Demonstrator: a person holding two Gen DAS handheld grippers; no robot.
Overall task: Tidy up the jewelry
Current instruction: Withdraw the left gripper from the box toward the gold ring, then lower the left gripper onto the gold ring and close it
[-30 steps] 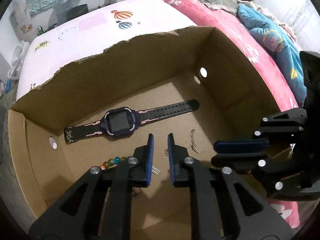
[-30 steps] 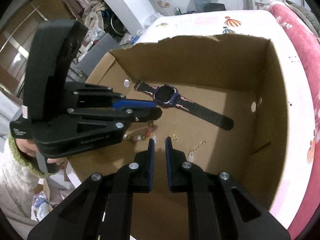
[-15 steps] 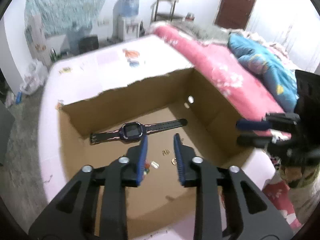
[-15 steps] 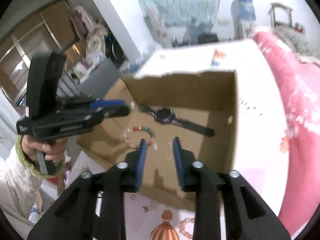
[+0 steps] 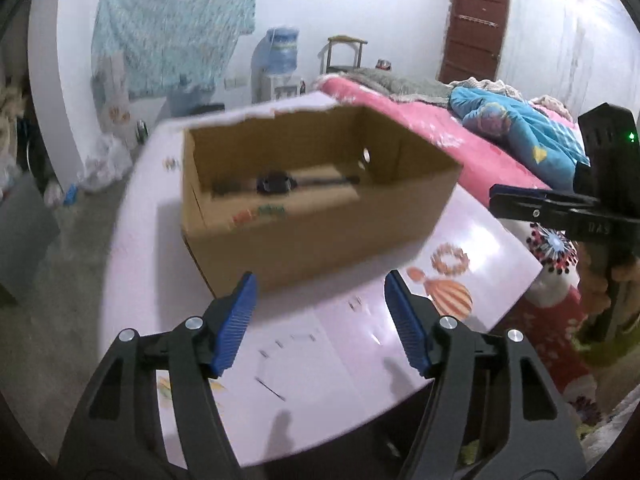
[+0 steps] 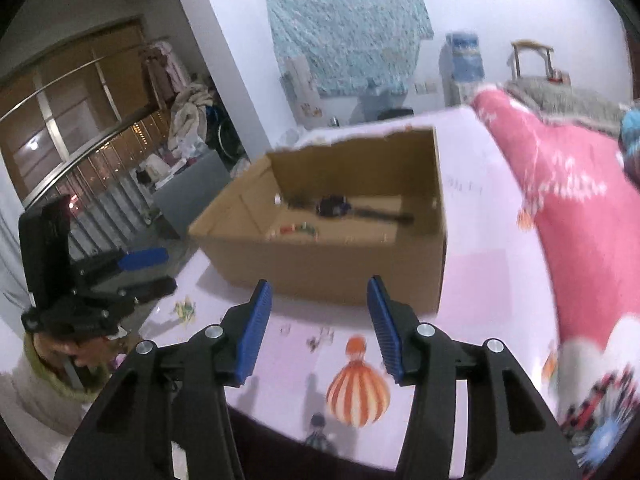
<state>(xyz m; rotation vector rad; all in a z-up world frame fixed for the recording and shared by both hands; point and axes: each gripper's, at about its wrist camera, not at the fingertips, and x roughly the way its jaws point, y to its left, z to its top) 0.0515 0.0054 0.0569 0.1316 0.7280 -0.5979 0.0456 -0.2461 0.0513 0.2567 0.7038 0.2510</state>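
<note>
An open cardboard box (image 5: 320, 236) (image 6: 344, 276) stands on the pale pink table. Inside it lie a dark watch (image 5: 275, 182) (image 6: 334, 205) and a coloured bead bracelet (image 5: 262, 213) (image 6: 299, 229). My left gripper (image 5: 319, 296) (image 6: 164, 270) hangs back from the box's near wall, its jaws opening with nothing between them. My right gripper (image 6: 319, 300) (image 5: 496, 202) is also pulled back over the table, its jaws opening and empty. On the table to the right of the box lies a pinkish bead bracelet (image 5: 450, 261). Small jewelry bits (image 6: 320, 338) lie in front of the box.
A pink blanket (image 6: 572, 216) and a blue quilt (image 5: 520, 136) lie on the bed to the right. The table edge (image 5: 360, 432) runs close below my fingers. A small yellowish piece (image 6: 185, 307) lies near the left gripper. A sleeved hand (image 6: 60, 364) holds that gripper.
Both grippers drew back out of the box and rose, tilting up so the room shows. Their jaws went from nearly shut to wide apart. The box contents stayed put.
</note>
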